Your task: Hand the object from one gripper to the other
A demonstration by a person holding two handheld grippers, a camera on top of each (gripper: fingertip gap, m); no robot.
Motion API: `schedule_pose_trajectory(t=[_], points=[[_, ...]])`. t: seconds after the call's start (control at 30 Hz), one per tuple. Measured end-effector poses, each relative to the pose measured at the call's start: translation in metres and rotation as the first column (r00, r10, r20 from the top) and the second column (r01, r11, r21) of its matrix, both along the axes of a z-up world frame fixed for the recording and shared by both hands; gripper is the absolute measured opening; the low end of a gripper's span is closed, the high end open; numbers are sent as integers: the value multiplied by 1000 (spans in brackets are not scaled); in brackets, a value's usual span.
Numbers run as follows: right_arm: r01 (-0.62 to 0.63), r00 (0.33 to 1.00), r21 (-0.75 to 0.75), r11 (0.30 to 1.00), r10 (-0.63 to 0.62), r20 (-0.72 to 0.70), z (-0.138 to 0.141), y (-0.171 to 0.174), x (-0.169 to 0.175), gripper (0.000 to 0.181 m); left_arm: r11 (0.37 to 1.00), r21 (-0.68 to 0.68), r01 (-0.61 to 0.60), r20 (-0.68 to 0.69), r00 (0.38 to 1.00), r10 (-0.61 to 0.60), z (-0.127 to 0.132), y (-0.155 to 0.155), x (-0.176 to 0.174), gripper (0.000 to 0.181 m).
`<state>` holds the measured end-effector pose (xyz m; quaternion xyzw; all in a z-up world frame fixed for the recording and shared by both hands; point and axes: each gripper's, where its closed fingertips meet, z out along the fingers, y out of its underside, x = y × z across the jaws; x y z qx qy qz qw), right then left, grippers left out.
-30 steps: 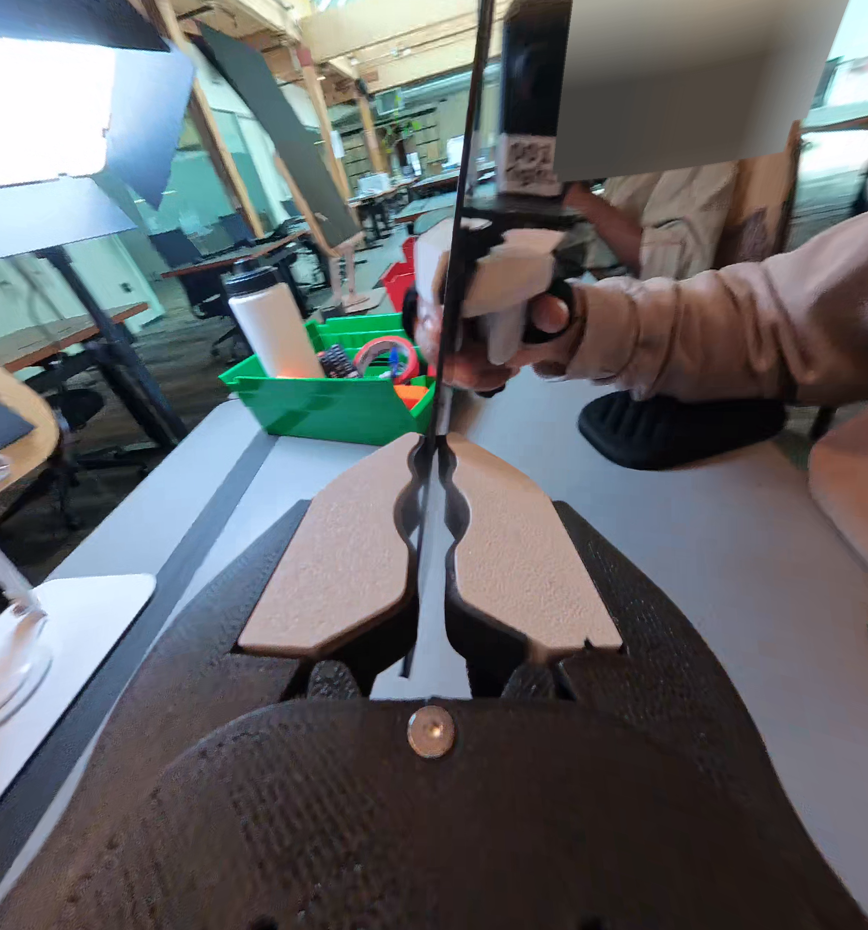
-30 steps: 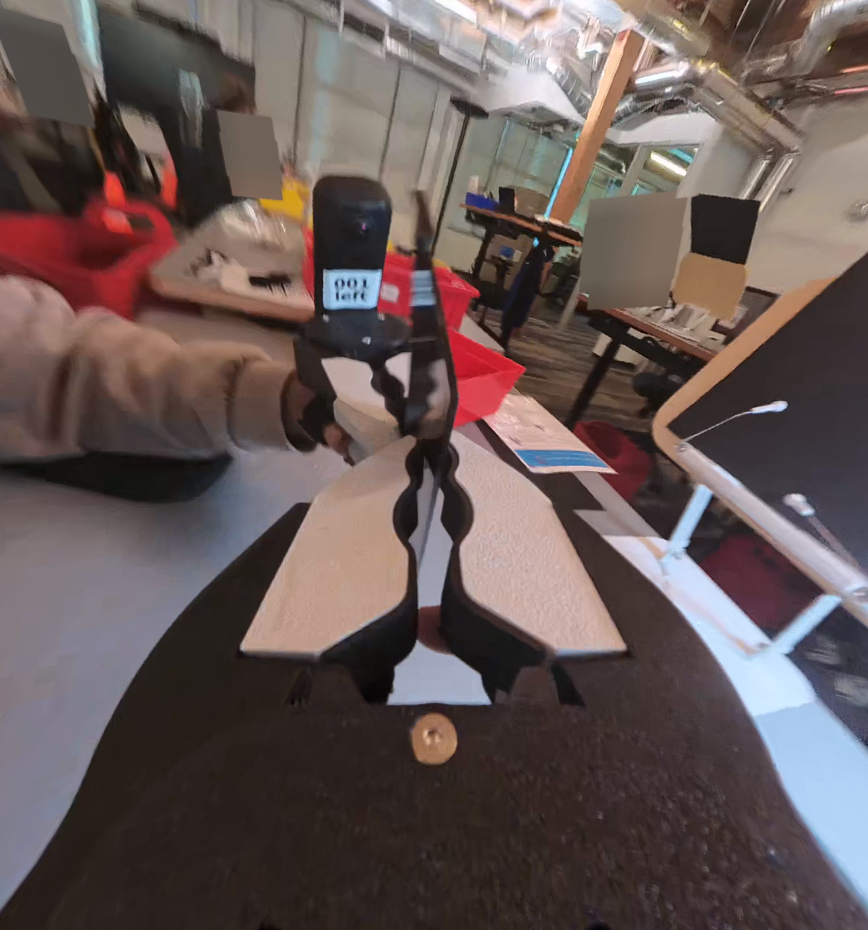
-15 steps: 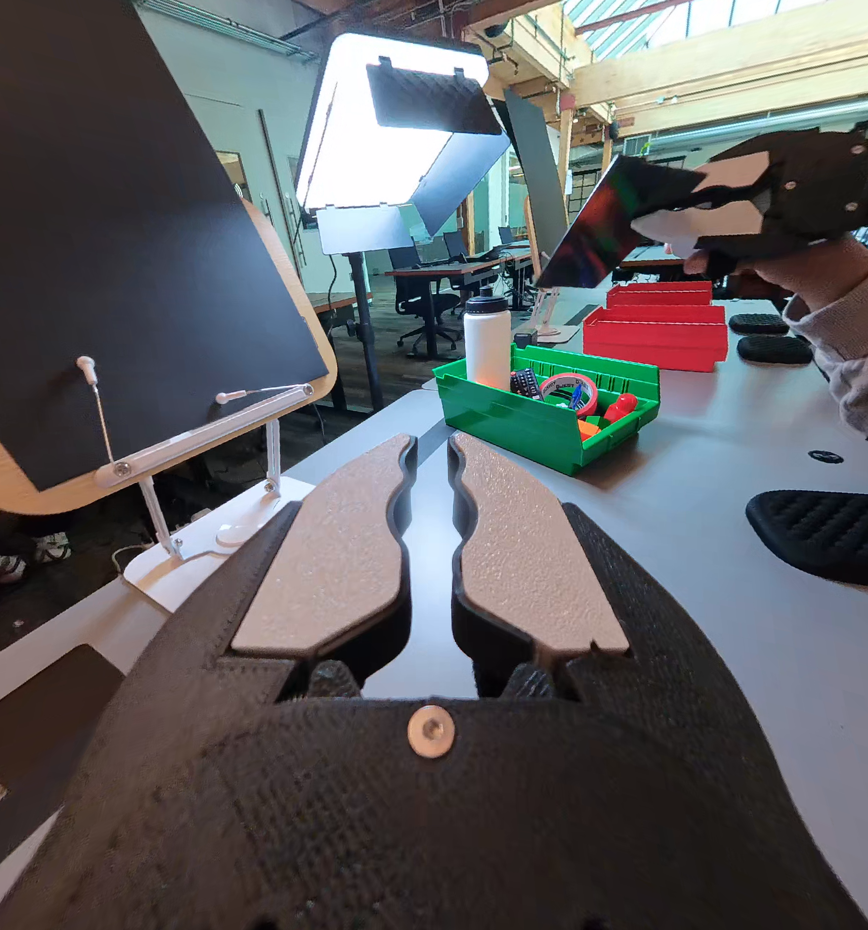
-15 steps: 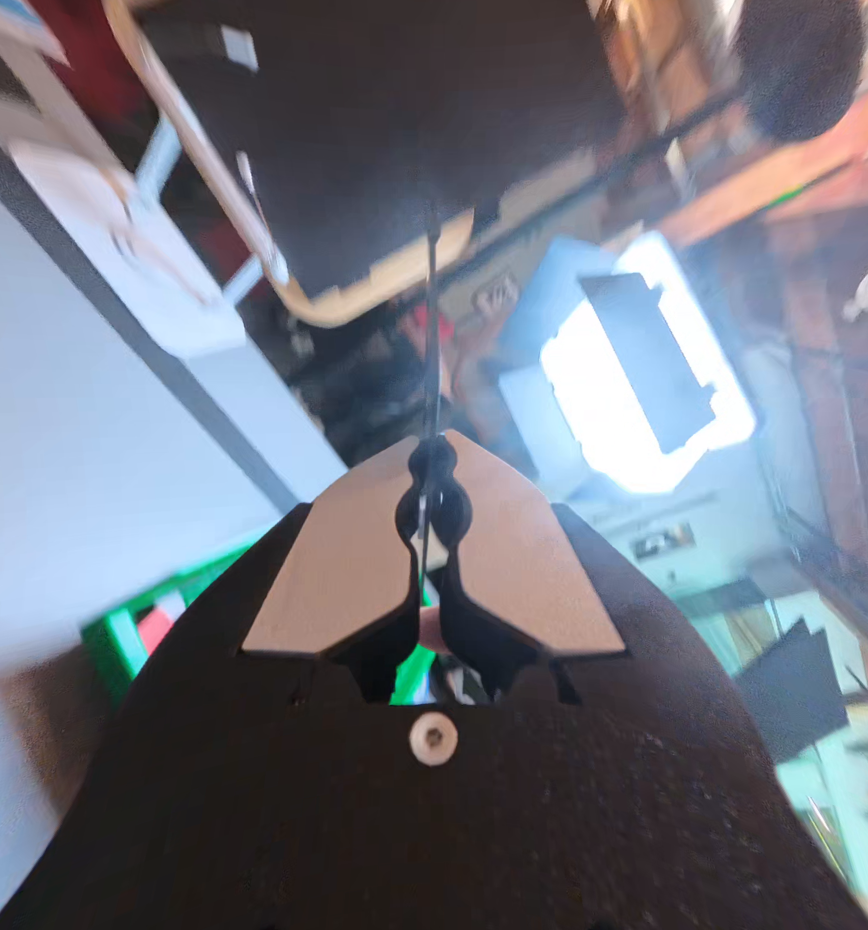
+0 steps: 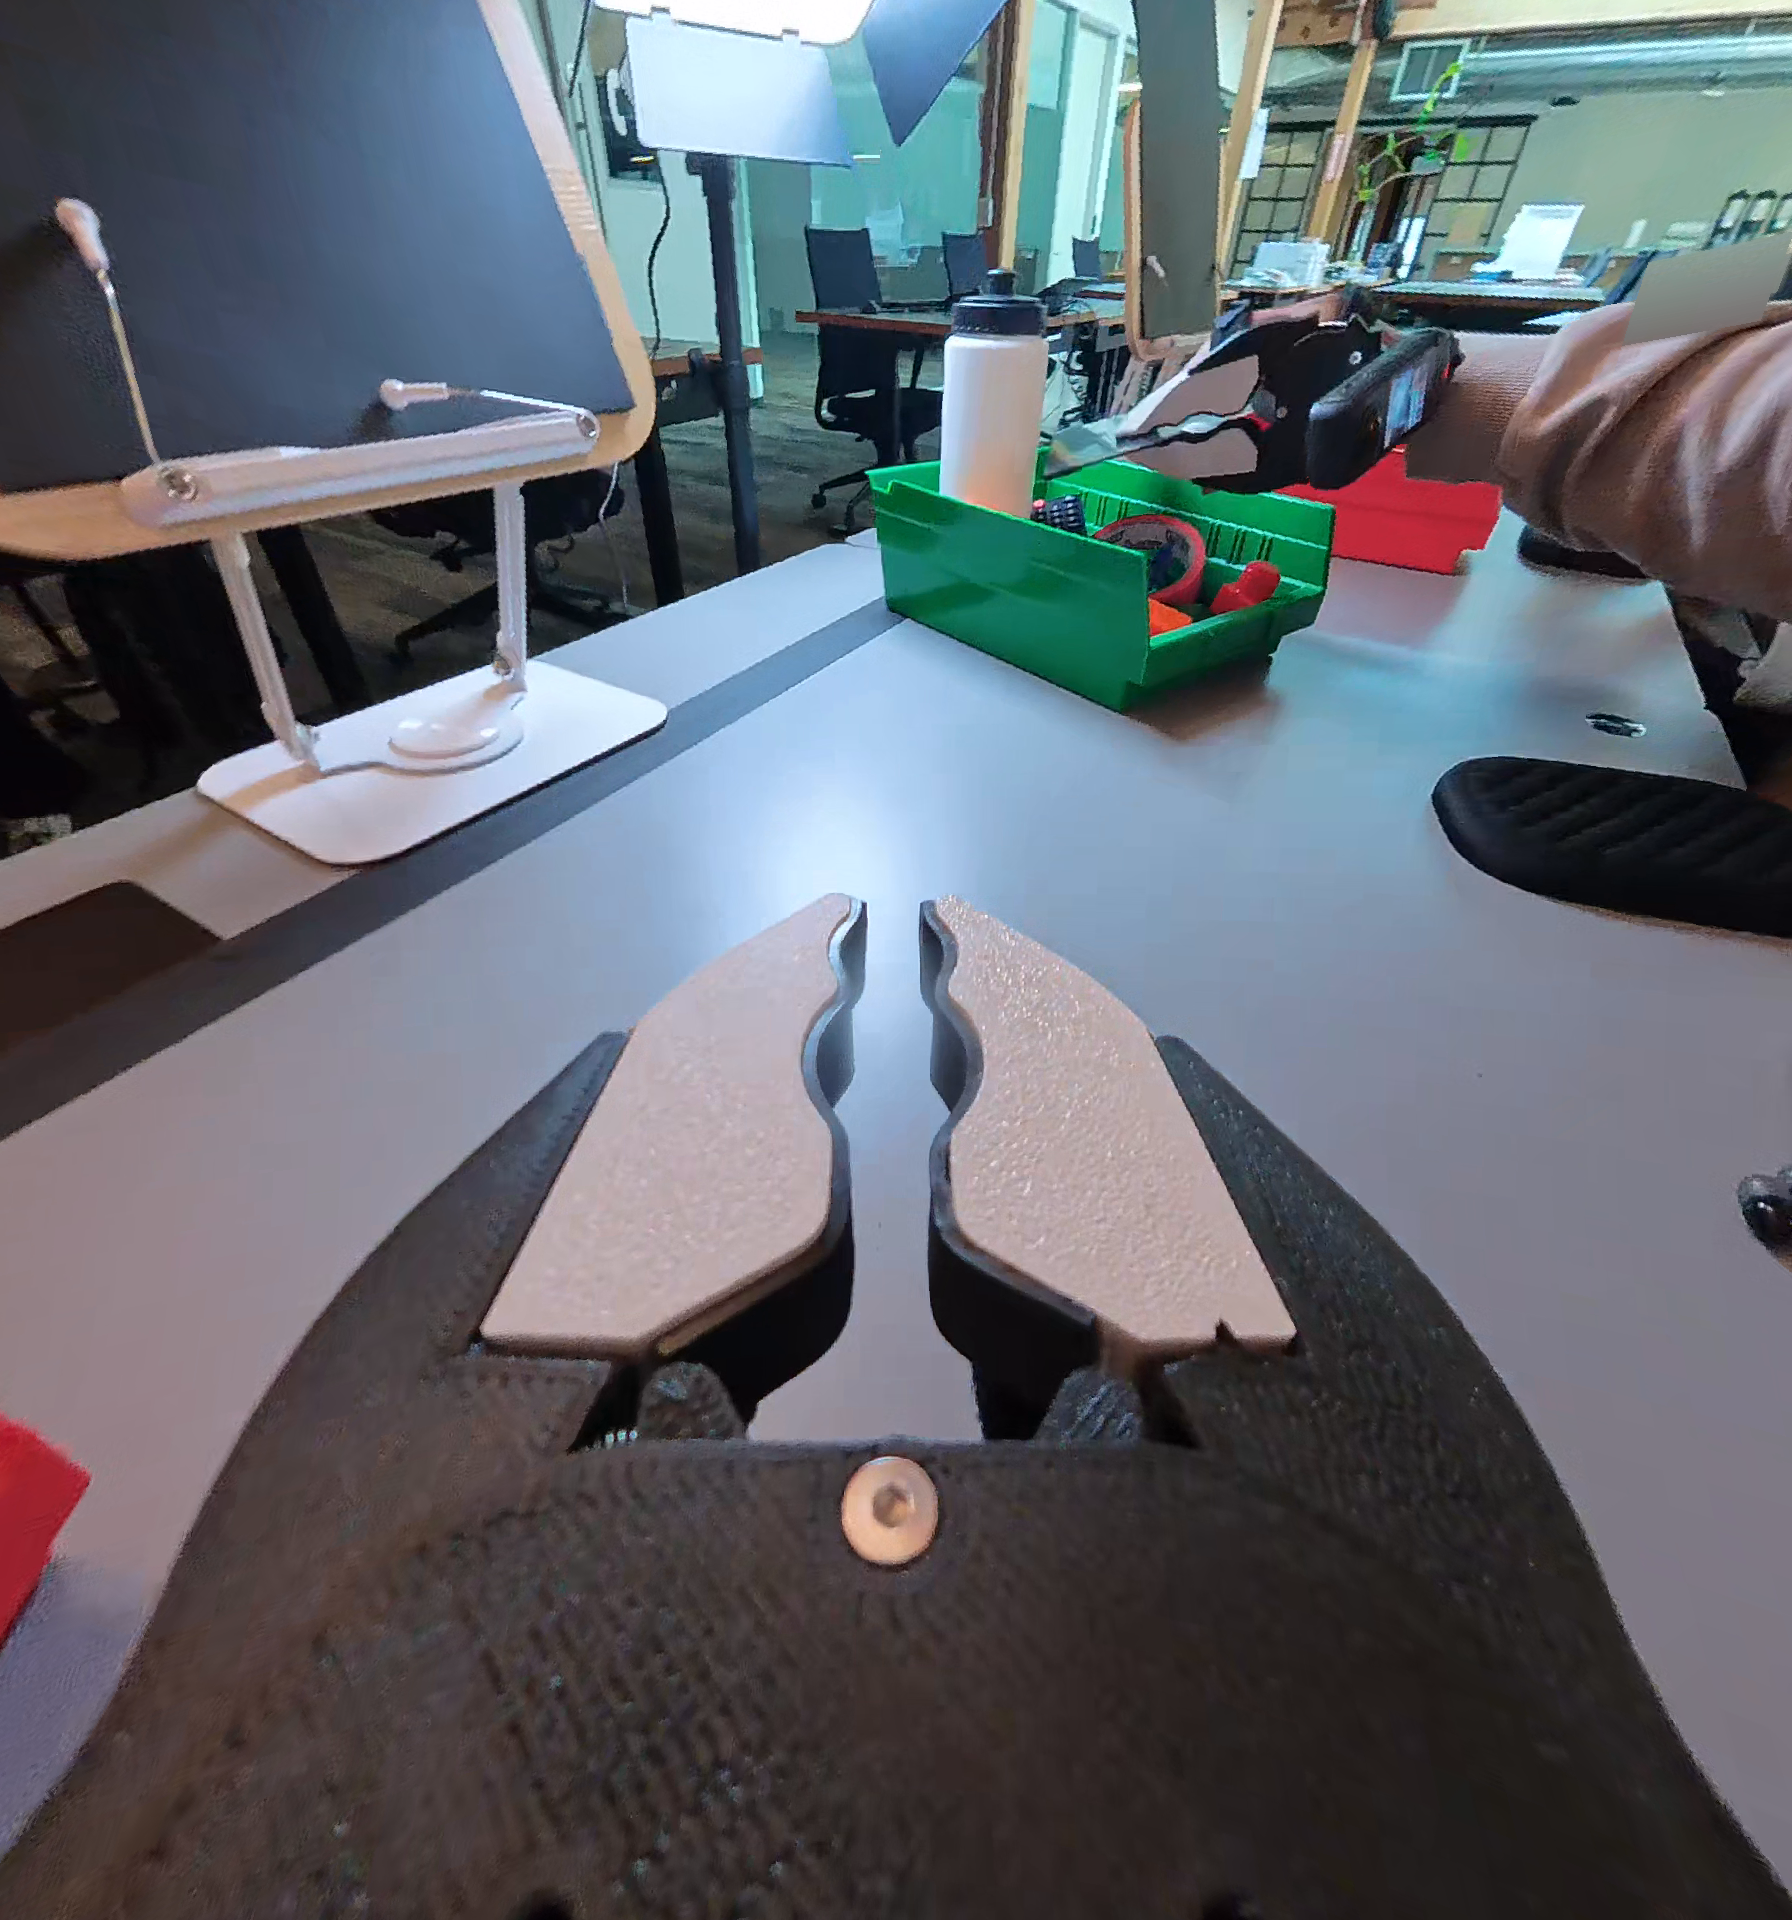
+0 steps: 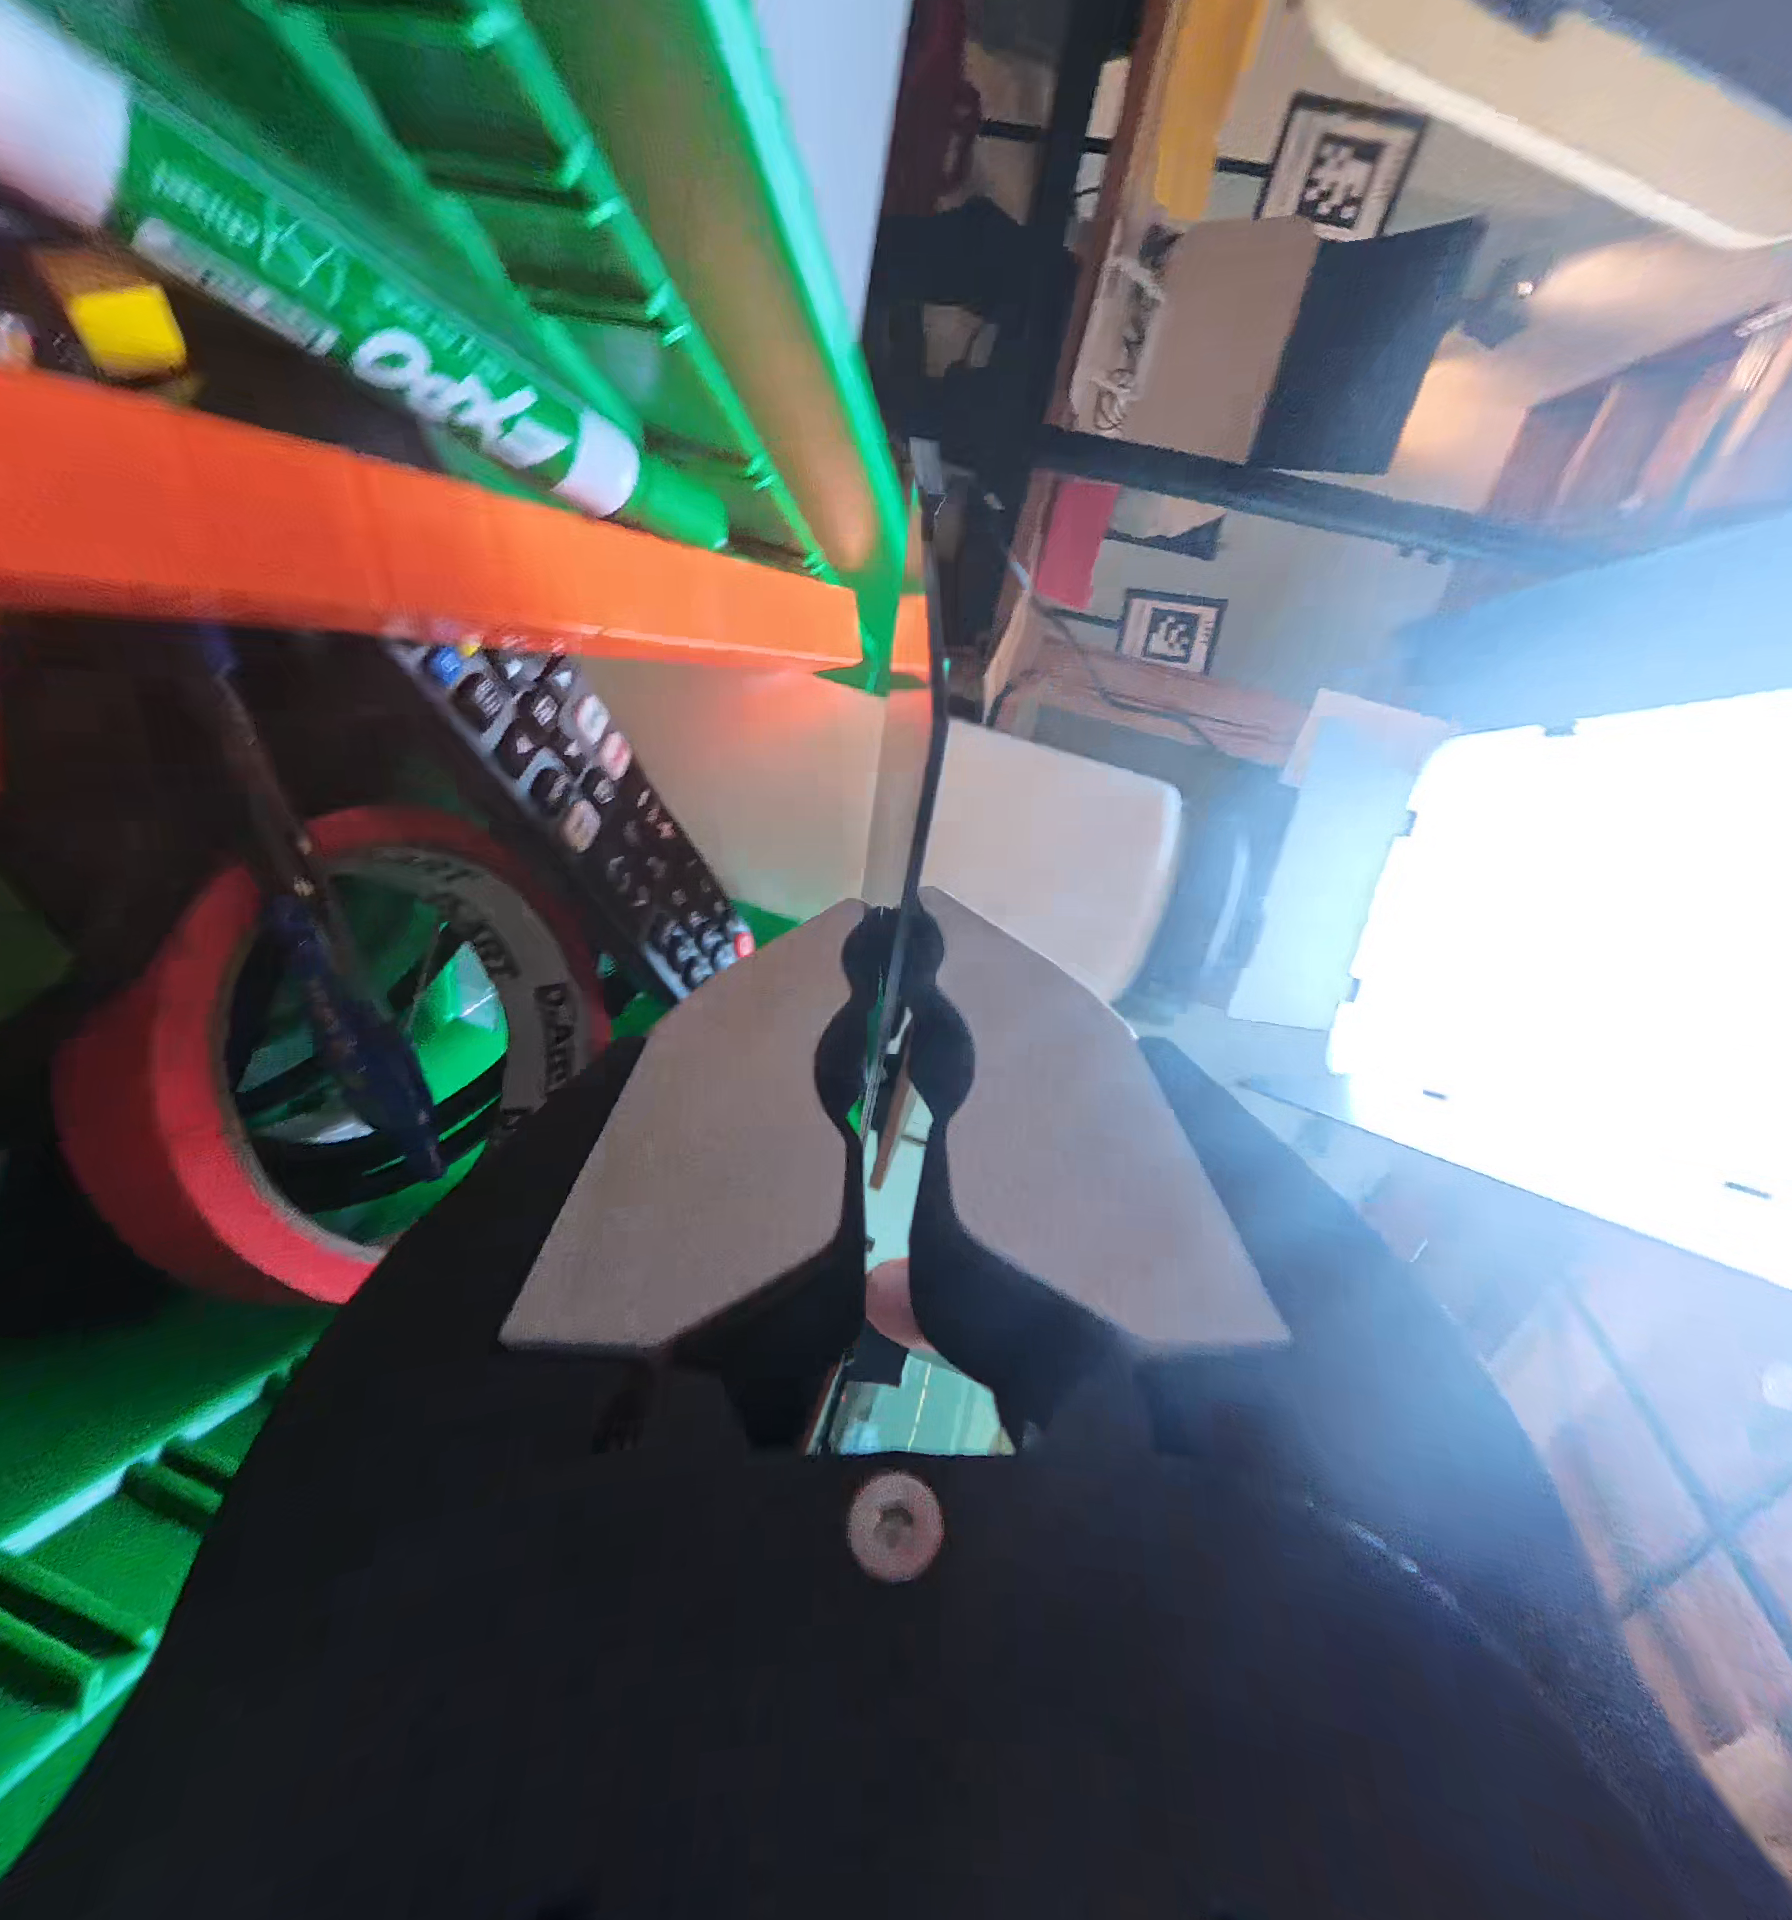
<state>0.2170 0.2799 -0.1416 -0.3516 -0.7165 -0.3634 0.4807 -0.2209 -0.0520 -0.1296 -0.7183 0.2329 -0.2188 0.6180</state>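
The object is a thin dark shiny sheet. In the right wrist view I see it edge-on [image 6: 928, 665], clamped between the pads of my right gripper [image 6: 892, 920], which is shut on it. The sheet hangs just above the green bin [image 6: 61, 1475]. In the left wrist view the right gripper [image 5: 1214, 416] holds the sheet [image 5: 1079, 452] flat over the bin's far side. My left gripper [image 5: 892, 914] is low over the grey table [image 5: 1131, 831], its jaws slightly apart with nothing between them.
The green bin [image 5: 1027, 582] holds a white bottle [image 5: 991, 416], a red tape roll [image 6: 175, 1091], a remote [image 6: 601, 821] and a marker [image 6: 372, 332]. A black board on a white stand [image 5: 248, 260] stands left. A black pad [image 5: 1640, 842] and a red bin [image 5: 1411, 520] lie right. There is about 55 centimetres between the tips of the two grippers.
The sheet went from my left gripper to my right. The left gripper opened and dropped back low over the table. The right gripper carried the sheet over the green bin.
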Motion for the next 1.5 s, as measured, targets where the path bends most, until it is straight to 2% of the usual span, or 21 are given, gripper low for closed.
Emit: schedule_pose_trajectory(t=[0.03, 0.13, 0.23, 0.4, 0.43, 0.5, 0.6, 0.67, 0.73, 0.83, 0.93, 1.0, 1.1, 1.23, 1.37, 1.5], points=[[15, 999, -22, 1000, -14, 29, -10, 5, 7, 3, 1000, -3, -13, 11, 1000, 13, -3, -3, -5, 9], [122, 990, -103, 987, -115, 76, -31, 20, 37, 31, 999, -16, -38, 60, 997, 39, -8, -7, -16, 9], [179, 980, -147, 973, -164, 111, -32, 21, 59, 45, 999, -28, -42, 92, 995, 44, -7, -7, -20, 9], [231, 970, -155, 960, -215, 115, -1, 6, 81, 48, 999, -21, -37, 79, 996, 39, -6, -4, -17, 9], [244, 968, -140, 960, -232, 94, 9, 4, 87, 47, 999, -21, -32, 82, 996, 34, -6, -4, -15, 9], [256, 964, -150, 955, -265, -40, 32, -2, 88, 46, 999, -16, -35, 77, 996, 37, -5, -5, -14, 9], [192, 893, -224, 955, -265, -363, 68, -26, 66, 43, 997, -26, -78, 42, 996, 79, -3, -7, -22, 9], [59, 763, -357, 932, -273, -586, 81, -55, 37, 44, 992, -18, -123, 53, 991, 124, 4, -9, -33, 10], [-138, 602, -491, 860, -321, -731, 85, -91, 3, 52, 984, 5, -180, 74, 981, 179, 16, -12, -49, 11], [-423, 420, -515, 746, -342, -841, 89, -147, -43, 51, 961, 48, -273, 112, 957, 267, 36, -18, -79, 12], [-557, 332, -497, 665, -371, -868, 77, -185, -77, 44, 928, 85, -362, 142, 927, 348, 57, -29, -114, 12], [-595, 318, -499, 630, -386, -866, 64, -200, -95, 27, 901, 88, -425, 131, 901, 413, 69, -35, -140, 14], [-636, 352, -544, 548, -421, -836, 40, -216, -123, 0, 860, 58, -507, 75, 861, 503, 84, -35, -179, 17], [-678, 389, -584, 446, -456, -800, 21, -228, -157, 0, 811, -21, -585, -93, 808, 581, 91, -10, -227, 21], [-704, 373, -568, 426, -459, -807, 15, -231, -179, 0, 758, -148, -635, -269, 764, 587, 72, 31, -269, 23], [-697, 373, -569, 437, -455, -808, 3, -229, -184, 0, 673, -244, -698, -424, 701, 573, 34, 65, -309, 23]])
